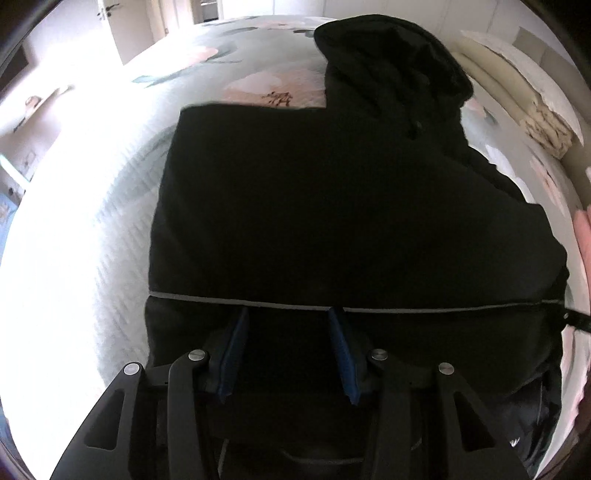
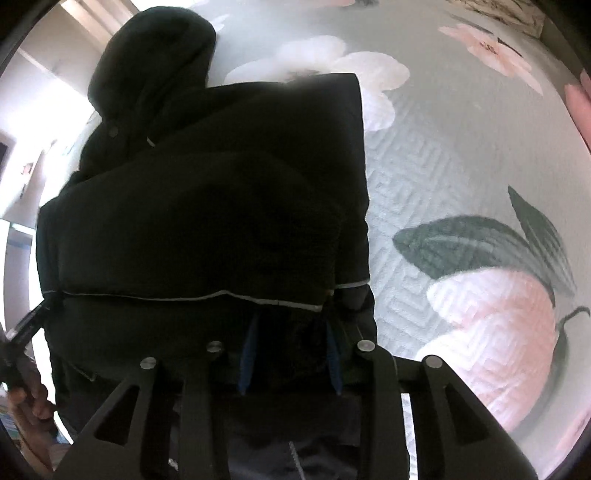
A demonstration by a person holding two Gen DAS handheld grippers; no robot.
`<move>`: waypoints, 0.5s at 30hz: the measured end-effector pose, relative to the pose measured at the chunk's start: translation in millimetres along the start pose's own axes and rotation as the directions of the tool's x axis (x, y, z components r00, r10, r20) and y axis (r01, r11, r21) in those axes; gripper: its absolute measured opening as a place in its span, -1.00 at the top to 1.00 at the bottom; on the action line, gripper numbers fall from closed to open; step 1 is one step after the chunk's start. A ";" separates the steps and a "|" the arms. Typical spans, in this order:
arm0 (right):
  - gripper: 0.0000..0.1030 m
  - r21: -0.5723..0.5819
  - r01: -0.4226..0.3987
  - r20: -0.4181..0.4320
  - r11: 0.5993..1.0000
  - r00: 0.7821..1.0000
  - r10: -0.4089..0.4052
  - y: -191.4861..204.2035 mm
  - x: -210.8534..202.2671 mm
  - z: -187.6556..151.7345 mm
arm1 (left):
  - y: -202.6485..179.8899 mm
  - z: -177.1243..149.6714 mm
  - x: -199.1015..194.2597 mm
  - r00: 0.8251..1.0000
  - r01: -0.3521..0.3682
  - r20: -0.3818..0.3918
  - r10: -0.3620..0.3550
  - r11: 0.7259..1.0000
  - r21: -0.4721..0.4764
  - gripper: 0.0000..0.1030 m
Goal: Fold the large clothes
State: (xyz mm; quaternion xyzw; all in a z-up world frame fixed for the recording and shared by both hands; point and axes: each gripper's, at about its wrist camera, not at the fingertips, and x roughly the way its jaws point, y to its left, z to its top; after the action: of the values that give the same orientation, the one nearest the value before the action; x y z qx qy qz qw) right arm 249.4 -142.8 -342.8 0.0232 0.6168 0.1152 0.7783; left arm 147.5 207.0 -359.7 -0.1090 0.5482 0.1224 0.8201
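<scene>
A black hooded jacket (image 1: pixel 314 192) lies on the floral bedspread (image 1: pixel 92 240), its hood (image 1: pixel 388 62) at the far end. A grey piped seam (image 1: pixel 424 311) crosses its near part. My left gripper (image 1: pixel 287 314) points down at the near hem. Dark fabric fills the gap between its blue pads (image 1: pixel 234 354), and the seam fold hides the fingertips. In the right wrist view the same jacket (image 2: pixel 207 206) sits left of centre. My right gripper (image 2: pixel 291 321) grips the hem near the jacket's right corner, with fabric bunched between the narrow-set pads (image 2: pixel 245 354).
Cream pillows and folded bedding (image 1: pixel 524 99) lie at the far right of the bed, with pink cloth (image 1: pixel 581 240) at the right edge. A door (image 1: pixel 122 26) stands beyond the bed. A hand (image 2: pixel 33 398) holding the other gripper shows at lower left. Bedspread (image 2: pixel 461 166) stretches right of the jacket.
</scene>
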 end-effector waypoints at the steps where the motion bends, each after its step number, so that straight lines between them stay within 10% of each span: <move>1: 0.33 0.004 -0.007 -0.006 1.000 1.000 0.007 -1.7 -8.5 0.6 | 0.1 -0.7 -8.6 1.000 0.007 0.007 -0.007 1.000 0.010 0.11; 8: -0.06 -0.177 -0.032 0.118 0.984 0.992 0.053 61.4 -78.0 -3.7 | -24.7 -12.9 -57.8 0.992 0.100 0.078 -0.102 0.995 0.026 0.10; 15: -0.03 -0.365 0.086 -0.002 0.927 0.996 -0.093 126.5 27.4 3.2 | -41.7 -30.0 7.1 0.999 0.042 -0.018 -0.042 0.999 0.000 0.11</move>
State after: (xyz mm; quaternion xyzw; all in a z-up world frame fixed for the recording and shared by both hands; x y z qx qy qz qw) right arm 239.3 -13.7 -345.7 -0.1508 0.5926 0.1921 0.7676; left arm 137.3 158.6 -375.6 -0.1214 0.5534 0.1042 0.8174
